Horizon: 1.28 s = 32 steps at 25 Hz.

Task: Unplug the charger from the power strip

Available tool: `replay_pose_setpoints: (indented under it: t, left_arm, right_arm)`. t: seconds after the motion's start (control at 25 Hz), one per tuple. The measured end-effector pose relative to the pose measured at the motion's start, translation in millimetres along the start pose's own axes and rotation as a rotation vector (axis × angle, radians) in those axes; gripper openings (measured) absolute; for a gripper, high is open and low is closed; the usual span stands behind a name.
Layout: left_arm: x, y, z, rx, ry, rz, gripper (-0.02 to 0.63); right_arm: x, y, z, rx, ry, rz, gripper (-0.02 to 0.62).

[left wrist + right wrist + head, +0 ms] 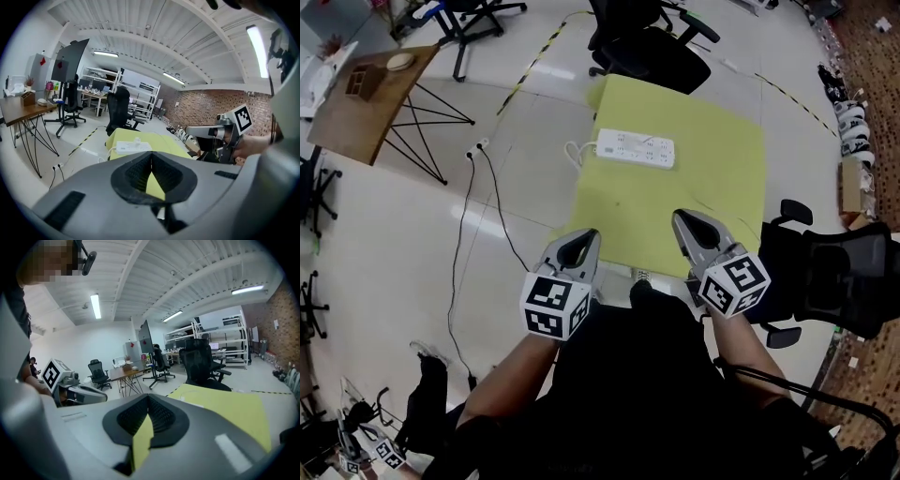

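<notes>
Left hand-held gripper [584, 234]: pressed together, nothing pinched, held over the near edge of the yellow surface [722, 178]. Well ahead of it and a little to its right, at the far side of the surface: the white strip [636, 148], lying flat, with the charger [138, 139] standing plugged into its top. Off the strip's end nearer this hand-held gripper: a looped white cord [575, 152]. Right hand-held gripper [684, 218]: likewise pressed together and empty, beside the left one, with the strip well ahead and to its left.

Not yet within reach of either tool. Task judged barely begun.

Likely trouble from here:
- Arriving with jaws together. Would shove the charger or skate the strip across the smooth surface instead of gripping. Best spread before contact.
- Pulling with one tool only. With a strip seemingly light and unfixed, probably lifted or dragged along with the charger, plug never freed. Better pinned down first with the other hand-held gripper.
- Pulling slantwise. Could jam the prongs or let the small smooth body slip from the pads.
- Pinning too close beside the charger. Could leave no room for the second pair of jaws.
- Snagging the looped cord. Could tug the strip toward the far edge.
</notes>
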<state>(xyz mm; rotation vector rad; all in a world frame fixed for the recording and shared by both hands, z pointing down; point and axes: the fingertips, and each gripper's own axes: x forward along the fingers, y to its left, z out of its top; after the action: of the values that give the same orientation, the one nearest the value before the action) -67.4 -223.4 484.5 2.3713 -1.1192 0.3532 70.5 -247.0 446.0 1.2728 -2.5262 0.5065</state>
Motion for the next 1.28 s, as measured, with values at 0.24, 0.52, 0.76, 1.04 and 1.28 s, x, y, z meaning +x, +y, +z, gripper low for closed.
replay_pose_setpoints:
  t: [0.24,0.52,0.76,1.04,1.28]
  left_arm:
    - [7.1,24.6,6.0,-0.052,-0.023,0.08,0.008]
    - [32.1,40.6,12.5,-0.084,-0.024,0.174,0.008]
    - [63.0,47.6,16.3,-0.098,0.017,0.198,0.008]
    - [79.3,56.5,8.9,-0.115,0.076,0.223,0.008]
    - [72.1,60.0,-3.8,-0.155,0.094,0.252,0.008]
  right_arm:
    - [48.9,-31.8,-22.7,-0.029,0.123,0.019,0.024]
    - [107.0,-81.4,-45.1,-0.017,0.208,-0.003,0.126]
    - [156.9,-109.6,-73.7,0.039,0.269,-0.004,0.15]
    - [204.8,-137.3,-88.4,0.053,0.297,-0.09,0.253]
    - [235.0,-148.3,-99.0,0.055,0.318,-0.133,0.264]
